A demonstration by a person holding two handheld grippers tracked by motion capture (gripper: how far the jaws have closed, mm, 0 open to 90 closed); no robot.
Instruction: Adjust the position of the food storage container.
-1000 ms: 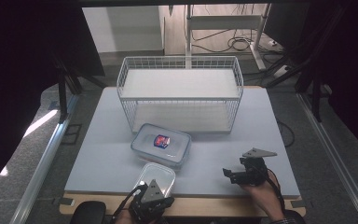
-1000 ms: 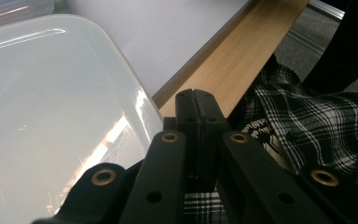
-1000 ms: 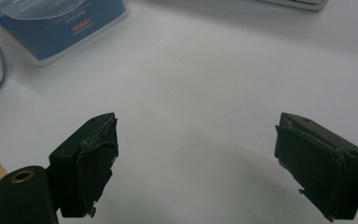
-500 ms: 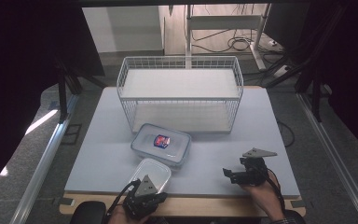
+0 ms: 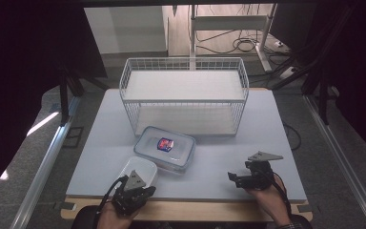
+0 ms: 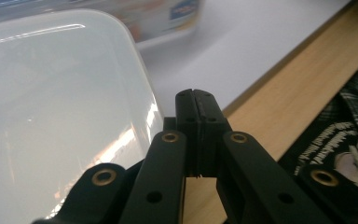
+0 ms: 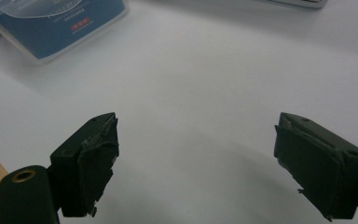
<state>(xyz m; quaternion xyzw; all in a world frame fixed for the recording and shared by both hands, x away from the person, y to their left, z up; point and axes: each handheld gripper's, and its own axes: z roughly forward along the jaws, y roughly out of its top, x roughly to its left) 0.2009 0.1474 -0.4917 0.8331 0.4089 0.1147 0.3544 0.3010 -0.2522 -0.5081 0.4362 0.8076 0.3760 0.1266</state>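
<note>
We see left claw (image 5: 132, 194) at near bench (image 5: 228, 143) edge, jaws pressed together, nothing between them, tips just beside white tub (image 5: 140, 169). In left gripper view tub (image 6: 51, 116) lies left of jaws. Tub sits near front-left, touching or just beside clear lidded box (image 5: 167, 148) with blue label. Right claw (image 5: 233, 179) hovers over bare bench at front-right, jaws (image 7: 196, 163) wide apart, empty. Wire basket (image 5: 183, 95) stands behind box.

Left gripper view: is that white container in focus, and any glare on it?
Left gripper view: the white container is soft, with bright streaks of glare near its rim; the shut jaws look sharper. High view: the table is evenly lit, surroundings dark.
</note>
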